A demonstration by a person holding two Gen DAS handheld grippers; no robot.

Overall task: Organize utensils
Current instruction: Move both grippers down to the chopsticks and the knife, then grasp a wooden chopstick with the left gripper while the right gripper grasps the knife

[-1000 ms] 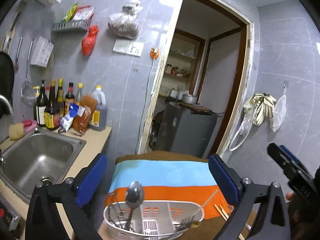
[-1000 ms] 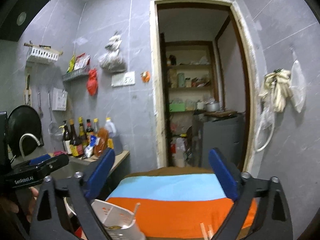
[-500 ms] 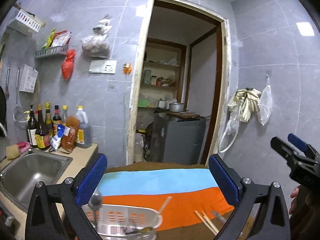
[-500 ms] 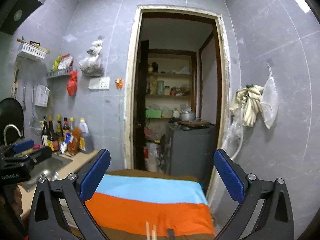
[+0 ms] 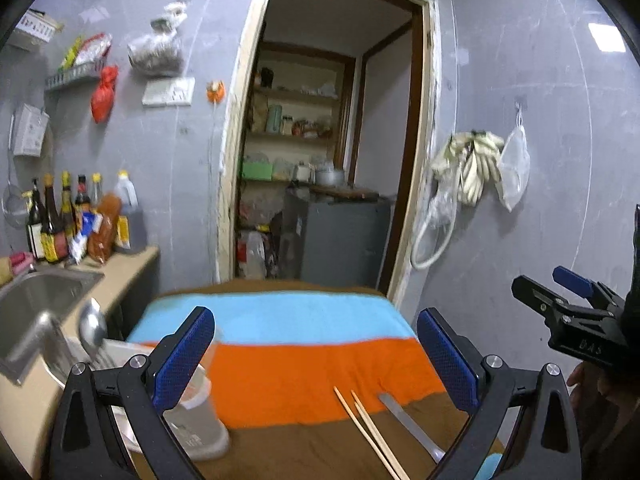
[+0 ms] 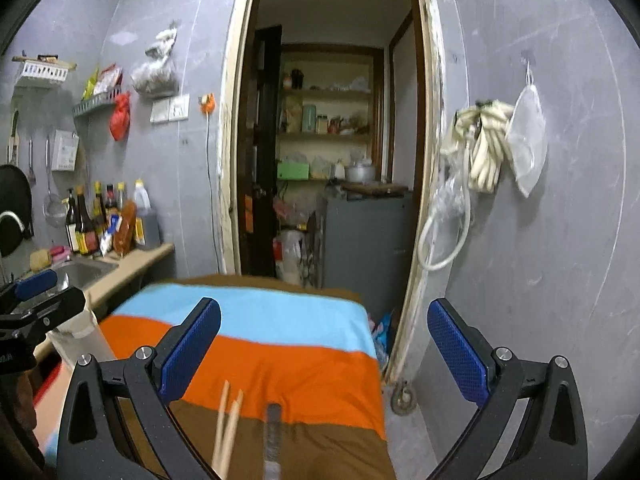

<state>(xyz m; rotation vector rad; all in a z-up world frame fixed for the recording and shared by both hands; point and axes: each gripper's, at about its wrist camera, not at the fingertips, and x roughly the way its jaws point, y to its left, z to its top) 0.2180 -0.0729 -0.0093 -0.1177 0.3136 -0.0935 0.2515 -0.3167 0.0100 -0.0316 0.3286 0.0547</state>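
While a second ago my left claw (image 5: pixel 316 360) framed the white utensil holder (image 5: pixel 192 412) dead centre, it now sits at eight o'clock, and the chopsticks (image 5: pixel 372 436) lie at five o'clock on the striped surface (image 5: pixel 304 364). Both claws, right (image 6: pixel 324 350) included, gape apart, empty. No writing is legible.

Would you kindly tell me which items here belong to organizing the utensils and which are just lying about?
Job:
chopsticks
flat metal utensil
white utensil holder
spoon

Lying about:
sauce bottles
sink
striped cloth
gloves
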